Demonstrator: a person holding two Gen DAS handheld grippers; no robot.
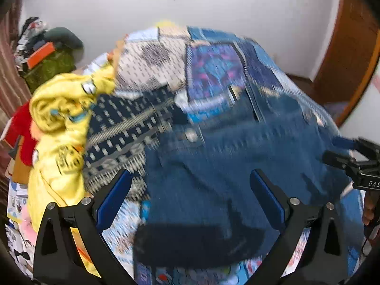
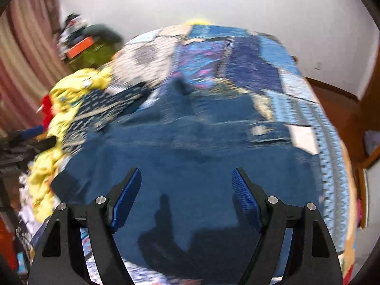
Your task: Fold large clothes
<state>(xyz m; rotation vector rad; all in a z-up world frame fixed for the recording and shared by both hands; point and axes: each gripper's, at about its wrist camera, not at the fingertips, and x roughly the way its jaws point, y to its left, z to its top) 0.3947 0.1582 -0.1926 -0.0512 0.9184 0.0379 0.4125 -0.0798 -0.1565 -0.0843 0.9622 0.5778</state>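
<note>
A pair of blue jeans point(image 1: 225, 156) lies spread flat on the patchwork bedspread point(image 1: 213, 66), its waist button point(image 1: 191, 135) toward the far side. My left gripper point(image 1: 191, 178) hovers above the jeans, open, nothing between its blue pads point(image 1: 114, 199). In the right wrist view the same jeans point(image 2: 190, 156) fill the middle, and my right gripper point(image 2: 186, 173) hangs open over them with empty jaws. The other gripper's black body point(image 1: 356, 163) shows at the right edge of the left wrist view. Both views are blurred.
A yellow garment point(image 1: 61, 118) and a dark blue patterned cloth point(image 1: 123, 128) lie heaped left of the jeans, with a red item point(image 1: 21, 128) beyond. A green bag with an orange box point(image 1: 47, 61) stands by the striped curtain point(image 2: 21, 54). Wooden bed frame point(image 2: 337, 99) at right.
</note>
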